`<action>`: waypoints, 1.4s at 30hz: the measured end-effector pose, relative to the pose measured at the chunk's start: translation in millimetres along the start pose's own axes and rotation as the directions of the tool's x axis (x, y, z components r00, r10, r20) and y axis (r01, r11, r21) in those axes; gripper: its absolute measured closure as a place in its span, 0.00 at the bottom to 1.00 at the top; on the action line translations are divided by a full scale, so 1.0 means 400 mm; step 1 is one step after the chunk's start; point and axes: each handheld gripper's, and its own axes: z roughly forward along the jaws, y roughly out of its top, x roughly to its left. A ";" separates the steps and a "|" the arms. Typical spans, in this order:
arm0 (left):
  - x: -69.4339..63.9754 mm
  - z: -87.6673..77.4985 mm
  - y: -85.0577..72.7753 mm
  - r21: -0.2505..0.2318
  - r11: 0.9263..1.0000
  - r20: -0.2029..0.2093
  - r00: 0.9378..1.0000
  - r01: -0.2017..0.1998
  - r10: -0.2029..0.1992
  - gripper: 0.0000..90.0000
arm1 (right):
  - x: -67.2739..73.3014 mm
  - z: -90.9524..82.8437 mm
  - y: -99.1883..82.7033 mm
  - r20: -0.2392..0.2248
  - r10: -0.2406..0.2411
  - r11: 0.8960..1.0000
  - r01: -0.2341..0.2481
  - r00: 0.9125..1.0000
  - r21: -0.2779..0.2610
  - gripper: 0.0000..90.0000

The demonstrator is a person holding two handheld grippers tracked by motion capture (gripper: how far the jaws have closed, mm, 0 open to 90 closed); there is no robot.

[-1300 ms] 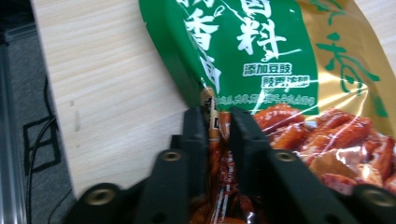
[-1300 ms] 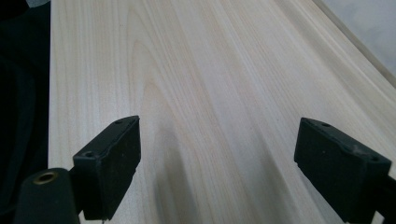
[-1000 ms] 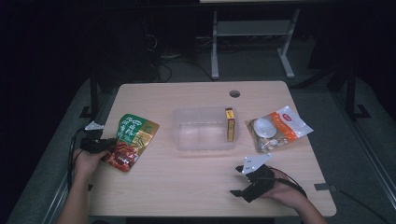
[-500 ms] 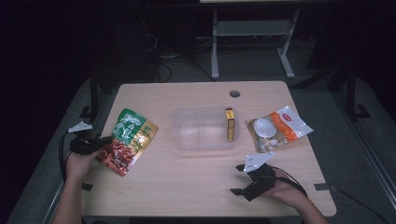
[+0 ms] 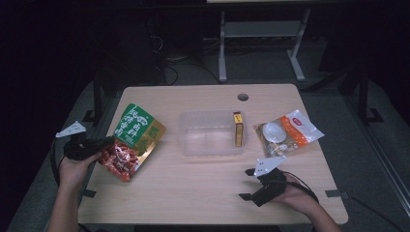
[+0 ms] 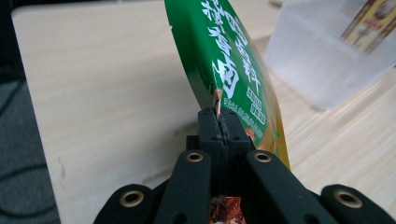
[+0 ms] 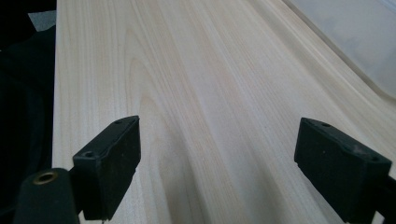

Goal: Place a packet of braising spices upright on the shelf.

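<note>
A green and red snack pouch [image 5: 132, 140] hangs tilted over the table's left edge, its near edge pinched in my left gripper [image 5: 99, 145], which is shut on it. In the left gripper view the jaws meet on the pouch's [image 6: 229, 70] thin seam, and the green printed face rises away from my left gripper [image 6: 218, 122]. My right gripper [image 5: 247, 183] rests on the table near the front right, open, with only bare wood between its fingers [image 7: 109, 158] in the right gripper view. A clear plastic tub [image 5: 211, 133] stands mid-table with a small yellow box [image 5: 238, 128] upright at its right end.
A white and orange packet [image 5: 287, 134] lies flat to the right of the tub. A round cable hole [image 5: 242, 96] sits near the table's far edge. Beyond the table stand a dark floor and a metal stand's legs [image 5: 261, 43]. A corner of the tub [image 7: 345, 42] shows in the right gripper view.
My left gripper has lifted the pouch off the table and drawn it left toward the table's edge, tilting it up. The right gripper has stayed where it was.
</note>
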 end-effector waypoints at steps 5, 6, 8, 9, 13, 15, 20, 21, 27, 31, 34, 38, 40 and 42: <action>-0.024 -0.030 0.027 -0.049 0.999 0.047 0.999 -0.025 0.027 1.00 | -0.004 -0.003 0.001 0.013 0.016 1.000 -0.016 1.000 0.000 0.15; -0.028 -0.031 0.031 -0.051 0.998 0.053 0.998 -0.027 0.030 1.00 | -0.004 -0.003 0.002 0.016 0.025 1.000 -0.025 1.000 0.001 0.15; -0.040 -0.030 0.038 -0.052 0.998 0.074 0.997 -0.033 0.037 1.00 | -0.007 -0.006 0.003 0.025 0.033 0.999 -0.033 0.999 0.003 0.14; -0.048 -0.028 0.043 -0.053 0.998 0.084 0.996 -0.036 0.041 1.00 | -0.009 -0.008 0.004 0.026 0.033 0.999 -0.033 0.999 0.000 0.14; -0.081 -0.014 0.060 -0.061 0.997 0.138 0.989 -0.052 0.060 1.00 | -0.012 -0.018 0.009 0.050 0.055 0.998 -0.055 0.997 -0.008 0.10; -0.102 -0.005 0.069 -0.069 0.996 0.162 0.984 -0.063 0.074 1.00 | -0.018 -0.026 0.011 0.037 0.074 0.997 -0.074 0.997 -0.018 0.09; -0.160 0.024 0.089 -0.069 0.993 0.235 0.965 -0.098 0.112 1.00 | -0.022 -0.036 0.011 0.028 0.082 0.996 -0.081 0.996 -0.033 0.10; -0.172 0.032 0.093 -0.068 0.992 0.253 0.960 -0.108 0.122 1.00 | -0.023 -0.036 0.011 0.025 0.086 0.996 -0.085 0.996 -0.036 0.10; -0.242 0.076 0.106 -0.065 0.987 0.326 0.932 -0.148 0.161 1.00 | -0.030 -0.050 0.019 -0.007 0.123 0.989 -0.123 0.992 -0.079 0.10; -0.282 0.106 0.108 -0.066 0.985 0.359 0.917 -0.160 0.174 1.00 | -0.031 -0.057 0.026 -0.017 0.137 0.984 -0.138 0.990 -0.116 0.10; -0.309 0.126 0.106 -0.075 0.983 0.376 0.909 -0.165 0.181 1.00 | -0.031 -0.062 0.030 -0.026 0.148 0.980 -0.150 0.989 -0.132 0.10; -0.339 0.149 0.103 -0.079 0.984 0.406 0.896 -0.163 0.181 1.00 | -0.033 -0.065 0.045 -0.039 0.147 0.973 -0.152 0.988 -0.172 0.10; -0.351 0.157 0.101 -0.084 0.983 0.413 0.892 -0.164 0.184 1.00 | -0.034 -0.064 0.056 -0.047 0.146 0.968 -0.152 0.988 -0.200 0.10; -0.364 0.165 0.100 -0.086 0.983 0.420 0.889 -0.163 0.184 1.00 | -0.037 -0.062 0.070 -0.047 0.142 0.962 -0.149 0.989 -0.229 0.10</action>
